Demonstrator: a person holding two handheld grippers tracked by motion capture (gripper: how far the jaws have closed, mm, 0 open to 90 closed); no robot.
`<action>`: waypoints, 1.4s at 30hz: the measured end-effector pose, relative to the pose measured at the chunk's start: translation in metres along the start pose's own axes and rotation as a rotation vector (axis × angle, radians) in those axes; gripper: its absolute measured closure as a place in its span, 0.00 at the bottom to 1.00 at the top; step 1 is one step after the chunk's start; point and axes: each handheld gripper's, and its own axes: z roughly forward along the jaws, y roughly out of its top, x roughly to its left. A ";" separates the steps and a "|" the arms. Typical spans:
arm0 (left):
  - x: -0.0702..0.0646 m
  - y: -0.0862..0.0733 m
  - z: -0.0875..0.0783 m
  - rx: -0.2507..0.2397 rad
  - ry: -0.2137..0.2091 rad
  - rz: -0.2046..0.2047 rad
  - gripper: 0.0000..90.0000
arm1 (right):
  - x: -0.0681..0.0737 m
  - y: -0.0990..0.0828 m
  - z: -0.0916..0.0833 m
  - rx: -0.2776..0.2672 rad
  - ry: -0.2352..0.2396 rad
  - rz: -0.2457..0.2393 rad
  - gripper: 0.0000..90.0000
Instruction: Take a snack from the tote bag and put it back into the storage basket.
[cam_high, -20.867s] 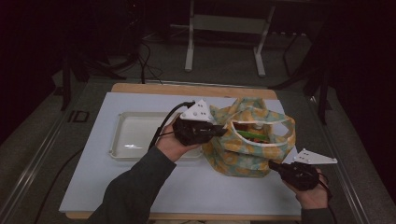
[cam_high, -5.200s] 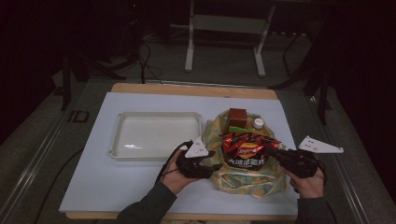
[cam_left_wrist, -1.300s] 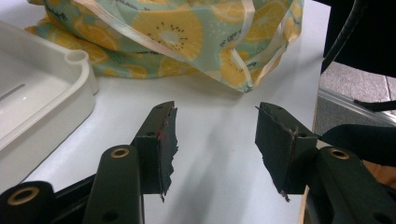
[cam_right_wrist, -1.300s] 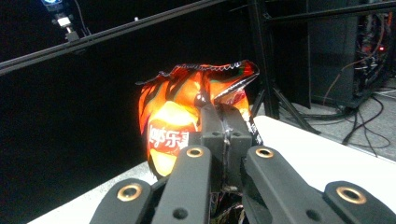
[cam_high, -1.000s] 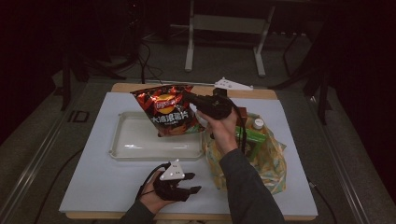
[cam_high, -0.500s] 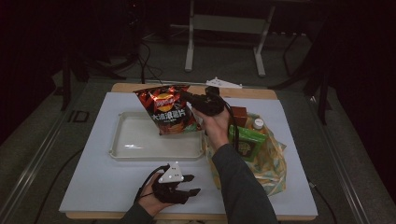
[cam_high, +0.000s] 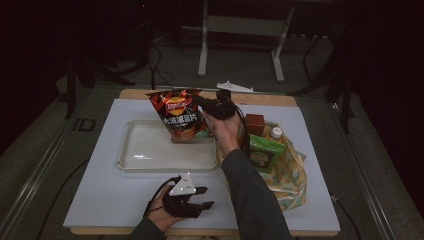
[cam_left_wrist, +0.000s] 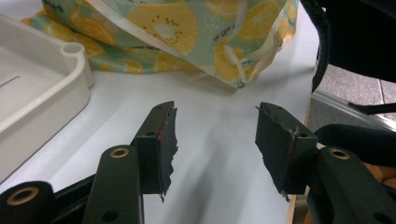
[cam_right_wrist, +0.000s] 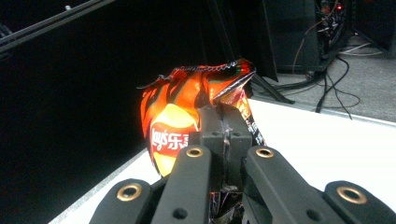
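right gripper (cam_high: 202, 103): fingers (cam_right_wrist: 210, 128) together, clamped on the edge of the chip bag (cam_high: 179, 115); foil pinched flat between the pads
chip bag: red-orange, one, hanging upright from that grip above the far right corner of the tray (cam_high: 131, 159); whether its bottom edge touches the tray floor I cannot tell
bag vs right fingers: the pinched seam sits right at the fingertips, bag body hangs out past them; crimped top edge stands above the grip
left gripper (cam_high: 206, 197): fingers (cam_left_wrist: 159, 140) apart, roughly mid-width, nothing between them, touching nothing
left gripper place: low over the bench (cam_high: 100, 200), on the near side of the tray, well apart from the chip bag
tote bag (cam_high: 292, 175): fruit-print, one, just right of the tray, mouth open; in the left gripper view its fabric lies ahead of the open fingers, not touching them
in the tote: one brown box (cam_high: 254, 124), one white-capped bottle (cam_high: 276, 132), one green carton (cam_high: 264, 155)
tray: white, one, sits left of centre on the bench
counts: two grippers, one tray, one tote, one chip bag
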 end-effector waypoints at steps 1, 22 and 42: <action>0.000 0.000 0.000 0.000 0.001 0.000 0.53 | -0.001 -0.001 0.002 0.000 -0.006 0.005 1.00; 0.000 -0.002 -0.003 -0.001 0.002 -0.015 0.52 | -0.018 -0.019 0.033 0.085 -0.218 -0.029 1.00; -0.001 -0.003 -0.002 0.004 -0.001 -0.021 0.52 | -0.030 -0.013 0.027 0.055 -0.263 0.040 0.98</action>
